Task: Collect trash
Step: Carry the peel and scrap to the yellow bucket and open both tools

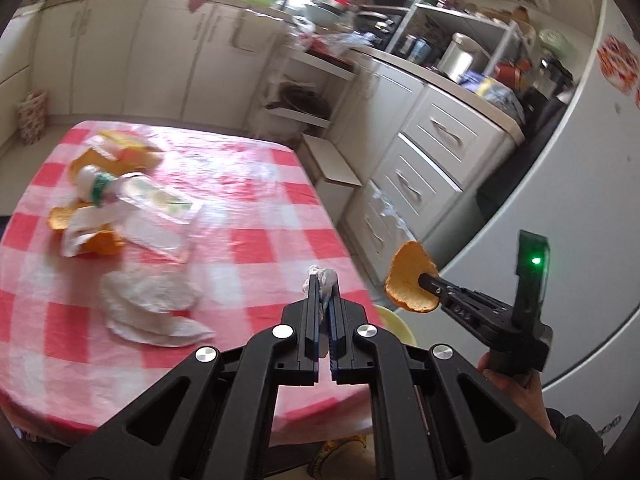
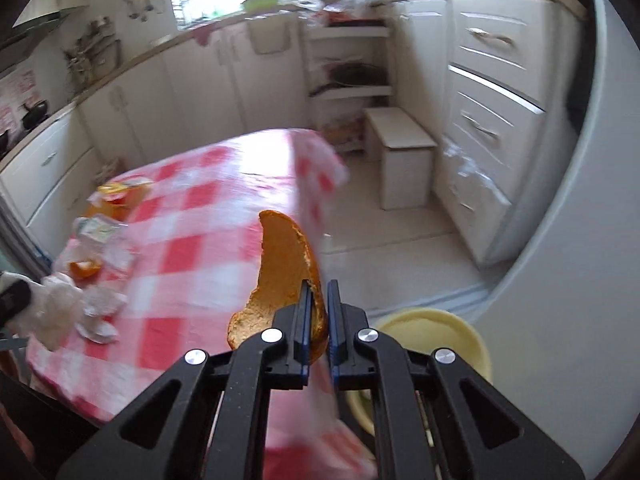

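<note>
My left gripper (image 1: pixel 325 280) is shut on a crumpled white tissue (image 1: pixel 326 276) above the near right part of the red-and-white checked table (image 1: pixel 256 248). My right gripper (image 2: pixel 319 286) is shut on a curved piece of orange peel (image 2: pixel 280 272), held past the table's right edge, just above a pale yellow bowl (image 2: pixel 432 332). In the left wrist view the same peel (image 1: pixel 408 284) sticks out of the right gripper (image 1: pixel 424 280). More trash lies on the table: orange peels (image 1: pixel 100 244), a clear wrapper (image 1: pixel 160 216) and flat white tissues (image 1: pixel 152 304).
White kitchen cabinets and drawers (image 2: pixel 488 120) stand behind and to the right, next to a white fridge (image 1: pixel 580 208). A small white step stool (image 2: pixel 404 160) sits on the tiled floor past the table. A person's hand (image 1: pixel 516 392) holds the right gripper.
</note>
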The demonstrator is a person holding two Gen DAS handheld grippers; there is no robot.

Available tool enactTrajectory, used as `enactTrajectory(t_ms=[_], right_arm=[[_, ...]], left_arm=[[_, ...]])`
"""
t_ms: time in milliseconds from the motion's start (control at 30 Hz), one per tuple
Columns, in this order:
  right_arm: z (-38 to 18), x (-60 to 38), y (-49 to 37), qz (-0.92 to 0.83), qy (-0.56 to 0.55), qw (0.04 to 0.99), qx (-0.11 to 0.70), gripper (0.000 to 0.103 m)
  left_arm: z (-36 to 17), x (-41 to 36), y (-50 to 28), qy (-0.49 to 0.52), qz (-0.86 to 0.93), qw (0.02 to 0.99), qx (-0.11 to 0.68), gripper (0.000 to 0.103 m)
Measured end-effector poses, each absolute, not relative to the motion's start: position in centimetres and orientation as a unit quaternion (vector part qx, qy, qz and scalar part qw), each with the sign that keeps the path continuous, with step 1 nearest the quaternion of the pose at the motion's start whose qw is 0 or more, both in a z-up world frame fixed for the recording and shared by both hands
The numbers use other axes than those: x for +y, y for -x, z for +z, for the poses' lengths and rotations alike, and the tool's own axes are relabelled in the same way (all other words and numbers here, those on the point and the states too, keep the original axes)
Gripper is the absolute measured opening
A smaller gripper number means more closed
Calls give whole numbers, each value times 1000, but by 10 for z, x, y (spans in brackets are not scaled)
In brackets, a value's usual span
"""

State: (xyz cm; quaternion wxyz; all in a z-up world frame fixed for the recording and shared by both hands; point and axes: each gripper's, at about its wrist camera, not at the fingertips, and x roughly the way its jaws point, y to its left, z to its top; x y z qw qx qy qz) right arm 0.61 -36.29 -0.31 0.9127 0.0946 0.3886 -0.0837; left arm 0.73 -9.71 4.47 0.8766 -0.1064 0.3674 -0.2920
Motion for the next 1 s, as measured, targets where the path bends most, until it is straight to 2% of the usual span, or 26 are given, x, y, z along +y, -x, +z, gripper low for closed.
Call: enactTrajectory(t_ms=[133, 167, 233, 267, 300, 467, 667, 700, 833, 900, 1000], right_arm=[[-29, -410, 8, -131, -122, 891, 417, 9], [-35, -417, 6, -135, -132, 883, 429, 12], [-46, -434, 4, -134, -173, 867, 448, 22], [-46, -442, 6, -136, -193, 864, 445, 38], [-43, -448, 9, -139, -210, 863, 438, 44], [2, -476, 41, -152, -279, 884, 342, 53], [31, -486, 63, -141, -308, 901, 269, 54], [32, -488, 65, -139, -312, 902, 264, 54], [35, -497, 71, -137, -321, 902, 253, 54], [34, -500, 73, -138, -327, 901, 249, 54], [35, -504, 77, -135, -330, 900, 248, 54]], left_arm=[[48, -151, 6, 78, -331, 864, 371, 4], [48, -168, 10, 69, -342, 860, 373, 4], [47, -196, 17, 55, -356, 854, 375, 4], [45, -208, 21, 48, -363, 851, 377, 4], [41, -225, 24, 40, -369, 847, 381, 4], [23, -279, 30, 16, -380, 833, 402, 4], [-3, -327, 23, -14, -367, 828, 423, 5], [-6, -332, 22, -19, -366, 828, 424, 9], [-11, -349, 24, -38, -356, 833, 421, 36], [-13, -355, 25, -46, -354, 835, 420, 43], [-15, -360, 26, -54, -352, 835, 420, 46]])
